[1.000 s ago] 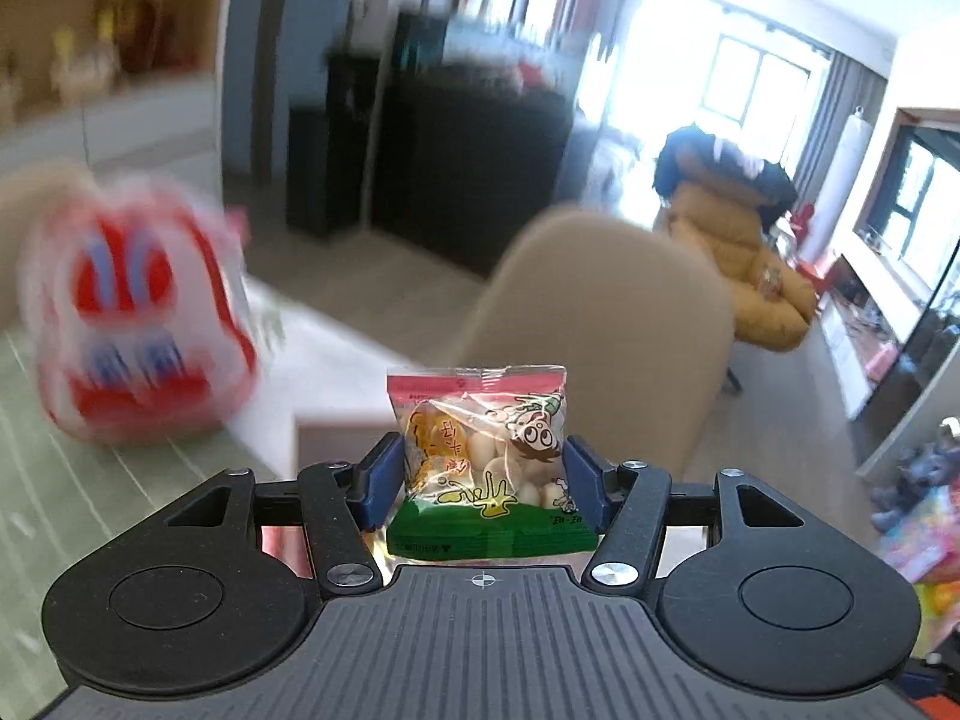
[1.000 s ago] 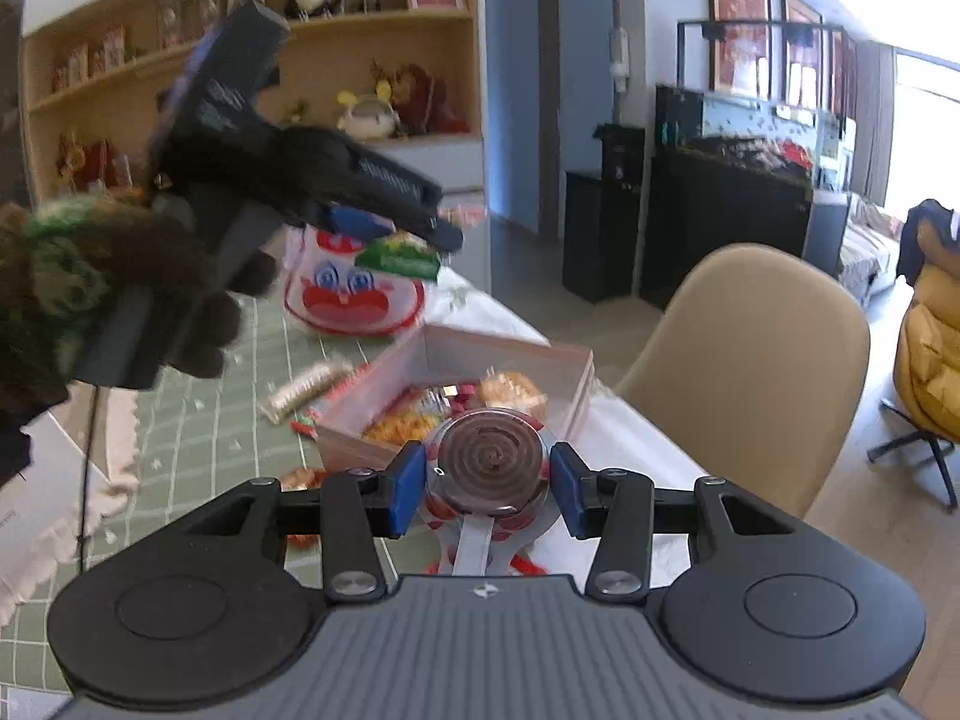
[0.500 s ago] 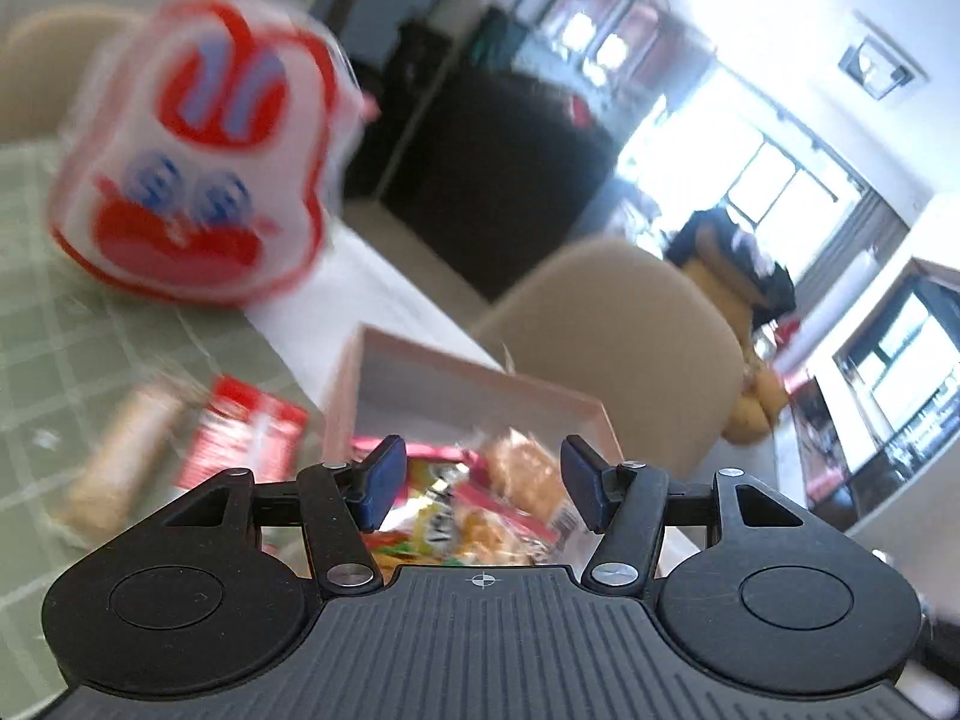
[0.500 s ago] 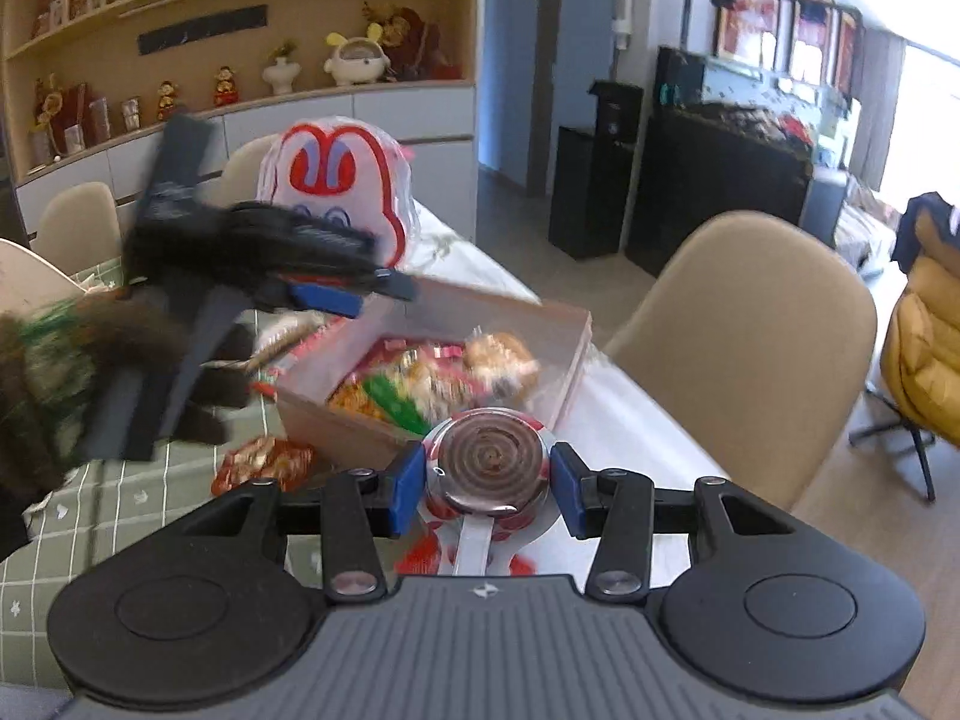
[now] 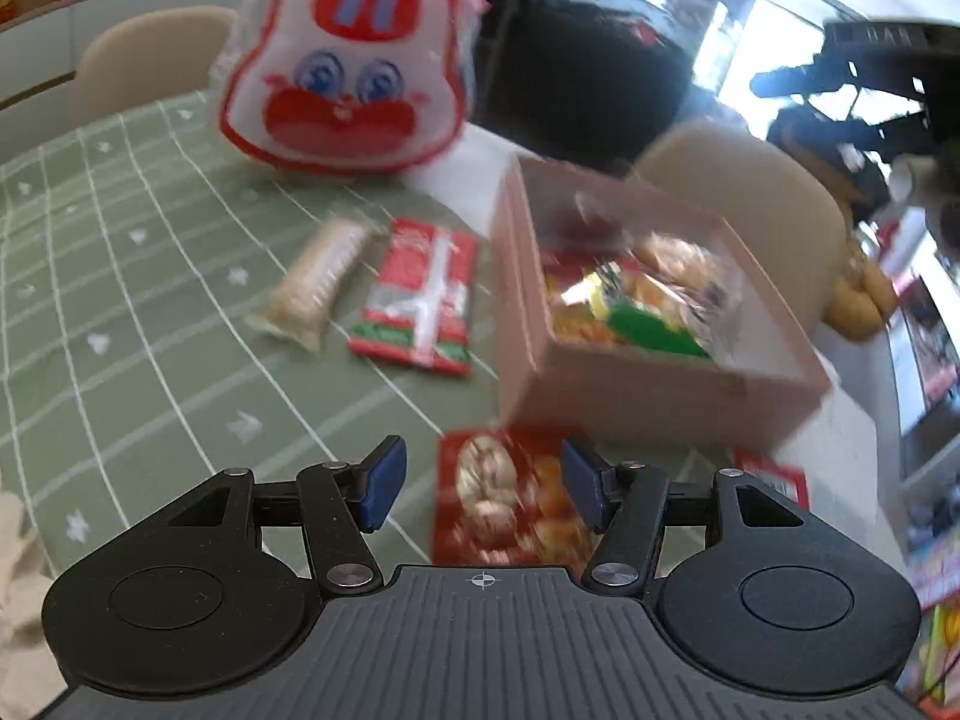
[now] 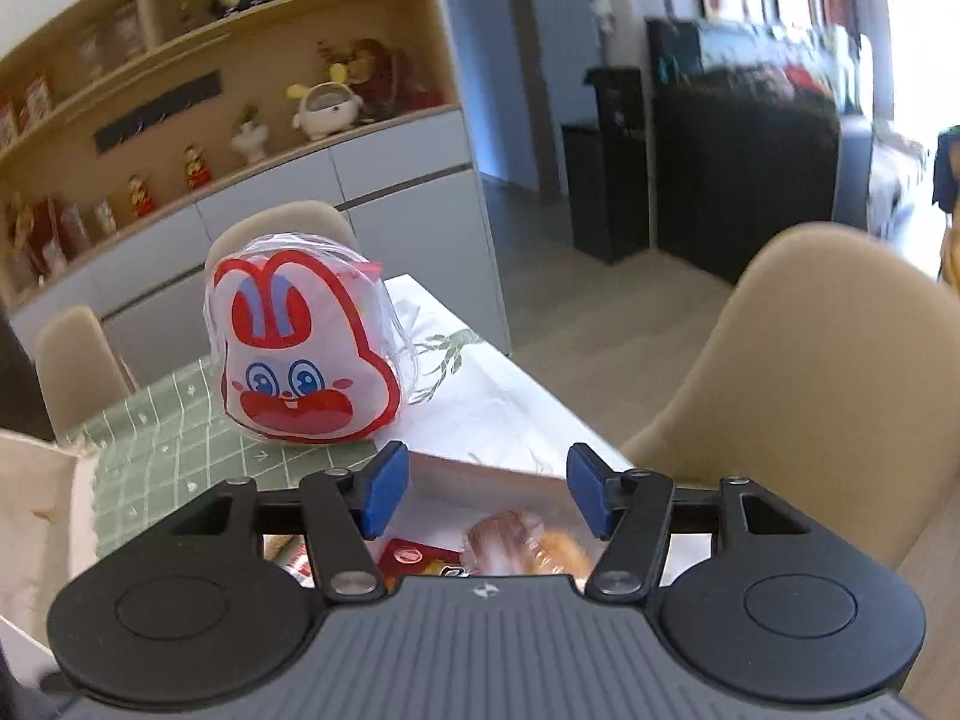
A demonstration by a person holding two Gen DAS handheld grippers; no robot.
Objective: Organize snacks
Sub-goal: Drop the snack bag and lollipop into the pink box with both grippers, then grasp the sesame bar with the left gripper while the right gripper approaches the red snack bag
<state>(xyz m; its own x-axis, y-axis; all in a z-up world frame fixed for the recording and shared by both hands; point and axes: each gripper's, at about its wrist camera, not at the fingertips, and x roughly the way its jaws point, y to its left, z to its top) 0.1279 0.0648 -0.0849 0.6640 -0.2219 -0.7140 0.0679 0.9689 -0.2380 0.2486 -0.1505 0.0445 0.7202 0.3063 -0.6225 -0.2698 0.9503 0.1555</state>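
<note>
Left wrist view: left gripper [image 5: 480,483] is spread wide w/ nothing between the blue pads, hanging over a red snack packet [image 5: 510,501] that lies flat on the green checked tablecloth [image 5: 120,276], just in front of the pink box [image 5: 648,384]. Box is already stuffed w/ assorted snack bags [image 5: 636,300]. Left of the box: a red-green wrapped snack [image 5: 420,294] and, beside it, a beige bar [image 5: 315,285], both on the cloth. Bunny-face bag [image 5: 345,60] sits behind them. Pic is kinda blurry.

Right wrist view: right gripper [image 6: 480,492] is also wide open, holding nothing. It's right above the box, rim [image 6: 480,471] visible btwn the fingers, some snack packs [image 6: 522,543] below. Bunny bag [image 6: 300,348] stands farther back on the table, beige chair [image 6: 828,384] to the right.
</note>
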